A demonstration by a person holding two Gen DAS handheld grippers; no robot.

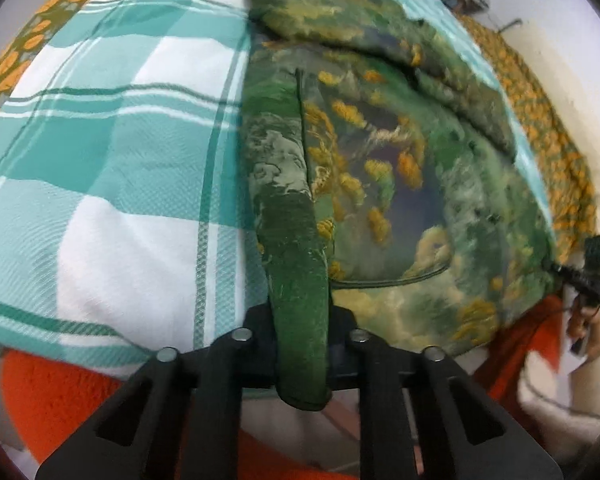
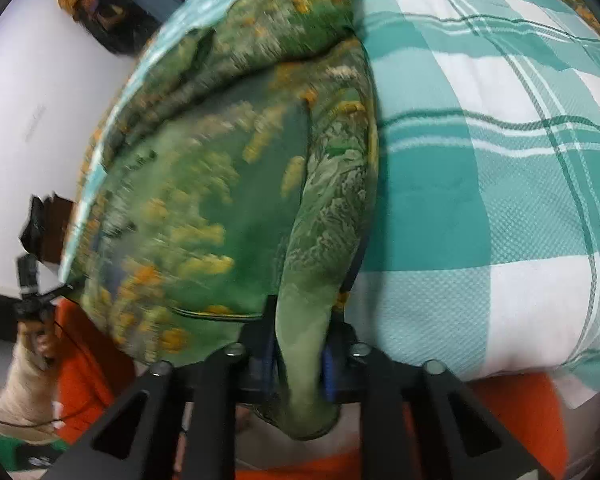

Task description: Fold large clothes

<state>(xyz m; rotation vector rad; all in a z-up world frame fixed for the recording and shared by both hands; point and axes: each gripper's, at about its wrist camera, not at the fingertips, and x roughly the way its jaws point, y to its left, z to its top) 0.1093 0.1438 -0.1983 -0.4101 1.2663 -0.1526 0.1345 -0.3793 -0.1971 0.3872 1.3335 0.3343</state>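
Green printed garment (image 1: 380, 184) on teal-white checked sheet (image 1: 112, 160), L gripper (image 1: 302, 356) clamped on its folded edge, R gripper (image 2: 300, 364) clamped on another edge

Garment (image 1: 380, 184) lies on the checked sheet (image 1: 120, 152) over the bed; each tool (left (image 1: 302, 354), right (image 2: 300, 360)) grips a near-edge fold.

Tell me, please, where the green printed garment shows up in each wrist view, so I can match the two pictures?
Left wrist view: the green printed garment fills centre to right, one edge pinched in the left gripper.
Right wrist view: the garment fills centre to left, one edge pinched in the right gripper.
Shared landmark: the teal-and-white checked bedcover beneath it.
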